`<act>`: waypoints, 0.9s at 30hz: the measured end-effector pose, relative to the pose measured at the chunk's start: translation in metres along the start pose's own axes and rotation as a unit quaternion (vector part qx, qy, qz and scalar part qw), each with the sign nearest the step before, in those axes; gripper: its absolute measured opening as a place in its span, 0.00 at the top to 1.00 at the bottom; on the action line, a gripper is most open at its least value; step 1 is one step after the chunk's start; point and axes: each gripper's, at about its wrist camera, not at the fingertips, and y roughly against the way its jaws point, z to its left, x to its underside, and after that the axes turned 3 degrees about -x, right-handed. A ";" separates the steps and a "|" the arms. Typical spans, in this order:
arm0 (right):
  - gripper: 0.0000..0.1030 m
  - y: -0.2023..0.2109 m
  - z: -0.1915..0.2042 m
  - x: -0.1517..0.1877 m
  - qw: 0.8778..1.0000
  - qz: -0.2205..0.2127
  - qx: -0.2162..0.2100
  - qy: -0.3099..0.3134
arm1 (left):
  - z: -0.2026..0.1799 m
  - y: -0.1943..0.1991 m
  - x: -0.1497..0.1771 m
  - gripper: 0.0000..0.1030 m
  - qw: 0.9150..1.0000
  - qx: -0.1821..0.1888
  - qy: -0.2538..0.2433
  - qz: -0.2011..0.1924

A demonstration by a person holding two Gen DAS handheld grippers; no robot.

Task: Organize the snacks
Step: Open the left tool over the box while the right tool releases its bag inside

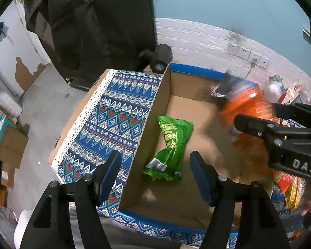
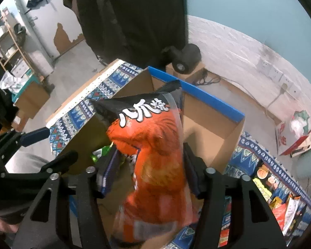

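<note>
Patterned tablecloth (image 1: 118,112): blue, white and red geometric print with a white lace edge, lying left of and beneath the left gripper's left finger, running under the box.
Left gripper (image 1: 155,175): released, blue-padded fingers spread wide with nothing between them, poised over the near-left part of the cardboard box.
Green snack bag (image 1: 172,145): lying flat on the box floor just ahead of the left gripper, between the lines of its two fingers, barcode end nearest; in the right wrist view only a green sliver shows, left of the orange bag.
Cardboard box (image 1: 155,108): open-topped, brown inside, blue band along its rim, directly below and ahead of both grippers.
Orange snack bag (image 2: 155,155): black top with white characters, blurred, upright between the right gripper's fingers and above the box interior.
Right gripper (image 2: 148,176): clenched on the orange snack bag, pads pressing its sides.
Loose snack packets (image 2: 284,205): piled on the tablecloth right of the right gripper, outside the box.
</note>
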 end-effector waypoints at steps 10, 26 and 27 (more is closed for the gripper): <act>0.21 0.030 -0.004 0.003 1.000 -0.025 0.004 -0.001 | -0.014 0.013 0.000 0.26 1.000 0.010 -0.012 -0.013; 0.20 0.085 -0.071 0.061 0.997 -0.017 0.062 -0.030 | -0.080 0.035 0.001 0.20 0.996 0.049 -0.067 -0.028; 0.20 0.089 -0.076 0.066 0.997 -0.017 0.064 -0.035 | -0.086 0.036 0.002 0.20 0.996 0.051 -0.072 -0.027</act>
